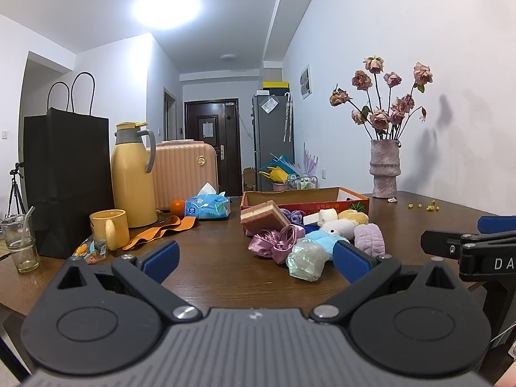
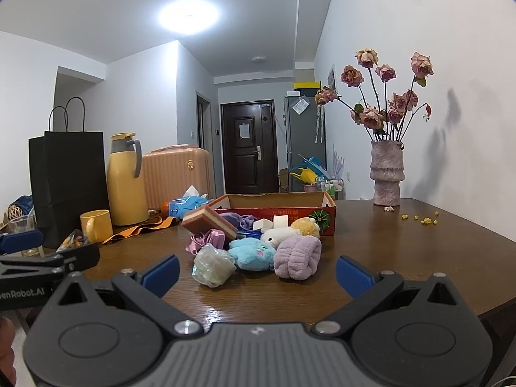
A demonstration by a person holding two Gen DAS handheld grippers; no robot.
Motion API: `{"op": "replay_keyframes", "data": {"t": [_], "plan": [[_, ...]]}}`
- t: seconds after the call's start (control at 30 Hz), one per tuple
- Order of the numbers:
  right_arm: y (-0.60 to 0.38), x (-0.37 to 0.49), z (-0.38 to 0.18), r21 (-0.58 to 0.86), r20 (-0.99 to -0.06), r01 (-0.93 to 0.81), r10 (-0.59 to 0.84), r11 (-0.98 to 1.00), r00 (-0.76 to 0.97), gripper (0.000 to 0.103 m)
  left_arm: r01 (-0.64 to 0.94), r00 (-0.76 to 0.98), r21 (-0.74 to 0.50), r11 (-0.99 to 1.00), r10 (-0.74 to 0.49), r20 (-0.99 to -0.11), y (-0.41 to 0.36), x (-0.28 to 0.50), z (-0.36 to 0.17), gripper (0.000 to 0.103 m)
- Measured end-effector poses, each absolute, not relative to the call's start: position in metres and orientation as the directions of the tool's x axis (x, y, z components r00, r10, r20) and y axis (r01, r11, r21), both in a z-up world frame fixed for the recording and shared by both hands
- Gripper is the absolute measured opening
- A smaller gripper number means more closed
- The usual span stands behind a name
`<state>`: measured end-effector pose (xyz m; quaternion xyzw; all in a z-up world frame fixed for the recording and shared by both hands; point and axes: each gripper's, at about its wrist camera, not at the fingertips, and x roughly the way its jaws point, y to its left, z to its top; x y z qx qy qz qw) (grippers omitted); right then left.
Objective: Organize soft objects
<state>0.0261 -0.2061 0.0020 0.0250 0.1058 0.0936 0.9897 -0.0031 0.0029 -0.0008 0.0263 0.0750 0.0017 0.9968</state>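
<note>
In the left wrist view, our left gripper (image 1: 256, 259) is spread wide with nothing in it. Bare brown table (image 1: 209, 271) lies between its fingers, so there is room to move. The pile of soft things sits ahead and to the right. The shiny clear bundle (image 1: 304, 259) is just beside the right finger, which covers part of the blue plush toy (image 1: 324, 242). The pink scrunchie (image 1: 274, 242) and purple fuzzy roll (image 1: 370, 238) lie behind. The red box (image 1: 306, 201) stands farther back.

In the right wrist view, our right gripper (image 2: 256, 271) is also spread wide and holds nothing. The 4 soft things lie straight ahead between its fingers, near the tips. The table edge drops off close on the right.
</note>
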Motion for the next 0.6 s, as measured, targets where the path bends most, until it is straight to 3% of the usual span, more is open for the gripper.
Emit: {"op": "replay_keyframes", "data": {"t": [0.6], "plan": [[-0.2055, 0.0253, 0.0029, 0.064, -0.201, -0.179, 0.188, 0.982, 0.961, 0.103, 0.003, 0.99, 0.06, 0.998, 0.005, -0.143, 0.0015, -0.005, 0.0012, 0.103]]}}
